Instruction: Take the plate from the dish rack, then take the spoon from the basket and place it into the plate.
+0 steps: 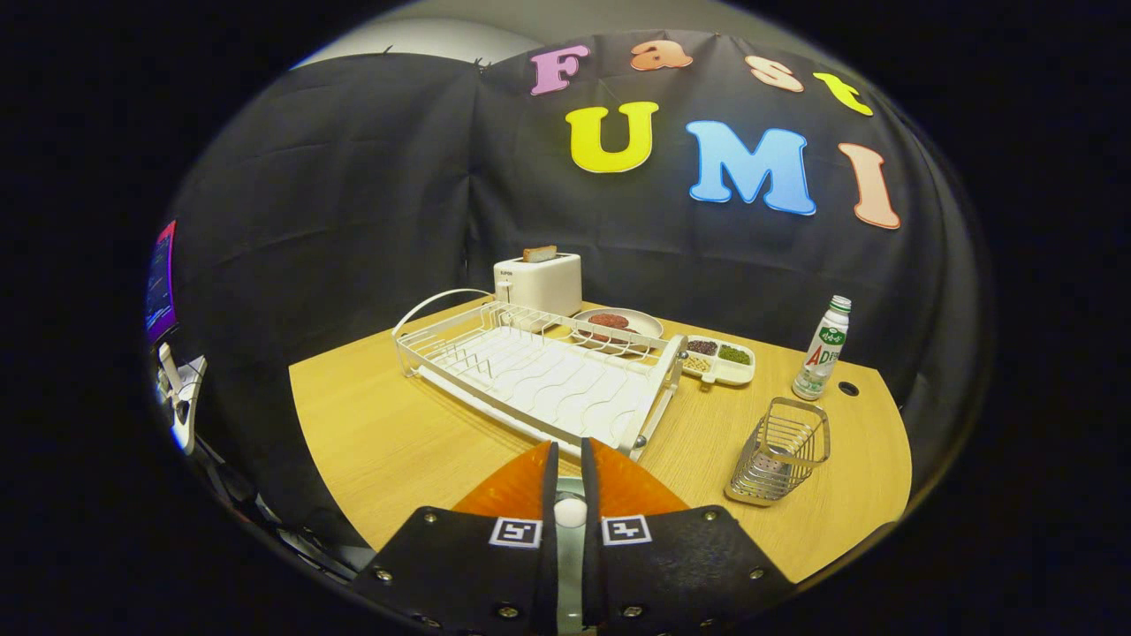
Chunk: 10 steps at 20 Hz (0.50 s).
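Note:
My gripper (570, 452) hangs over the front of the wooden table (380, 433), its fingers drawn close together. A thin pale spoon (570, 512) with a white rounded end is pinched in the narrow gap between them. Just beyond the fingertips lies the white wire dish rack (530, 375), with no plate in its slots. To the right of the fingers stands the metal wire basket (782, 450), and nothing sticks out of it. What lies under the fingers is hidden.
Behind the rack stand a white toaster (539, 281) with a slice of bread, a plate of reddish food (618, 323) and a divided tray of grains (720, 358). A small bottle (822, 349) stands beyond the basket. The table's rounded front edge is close below.

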Motion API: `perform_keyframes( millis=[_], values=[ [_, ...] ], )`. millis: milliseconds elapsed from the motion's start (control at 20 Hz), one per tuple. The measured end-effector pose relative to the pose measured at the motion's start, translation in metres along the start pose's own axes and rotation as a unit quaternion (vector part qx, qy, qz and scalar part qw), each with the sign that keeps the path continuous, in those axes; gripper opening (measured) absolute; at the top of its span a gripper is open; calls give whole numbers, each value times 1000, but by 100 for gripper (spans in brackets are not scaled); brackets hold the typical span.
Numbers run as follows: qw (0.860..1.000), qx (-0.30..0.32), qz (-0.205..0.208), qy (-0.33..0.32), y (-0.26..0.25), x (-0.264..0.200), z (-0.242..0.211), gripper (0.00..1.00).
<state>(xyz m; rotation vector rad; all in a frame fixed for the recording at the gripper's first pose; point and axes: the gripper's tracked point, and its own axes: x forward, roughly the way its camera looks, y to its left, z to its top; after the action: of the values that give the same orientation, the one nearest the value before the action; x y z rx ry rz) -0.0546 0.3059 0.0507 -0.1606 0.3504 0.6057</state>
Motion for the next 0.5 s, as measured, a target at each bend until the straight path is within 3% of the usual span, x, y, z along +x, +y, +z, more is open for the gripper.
perform_keyframes(
  millis=[250, 300, 500],
  values=[
    [999, 32, -7, -8, -16, -12, 12, 23],
    [999, 37, -18, -16, -25, -21, 19, 31],
    [993, 55, -82, -66, -66, -58, 52, 32]
  ],
)
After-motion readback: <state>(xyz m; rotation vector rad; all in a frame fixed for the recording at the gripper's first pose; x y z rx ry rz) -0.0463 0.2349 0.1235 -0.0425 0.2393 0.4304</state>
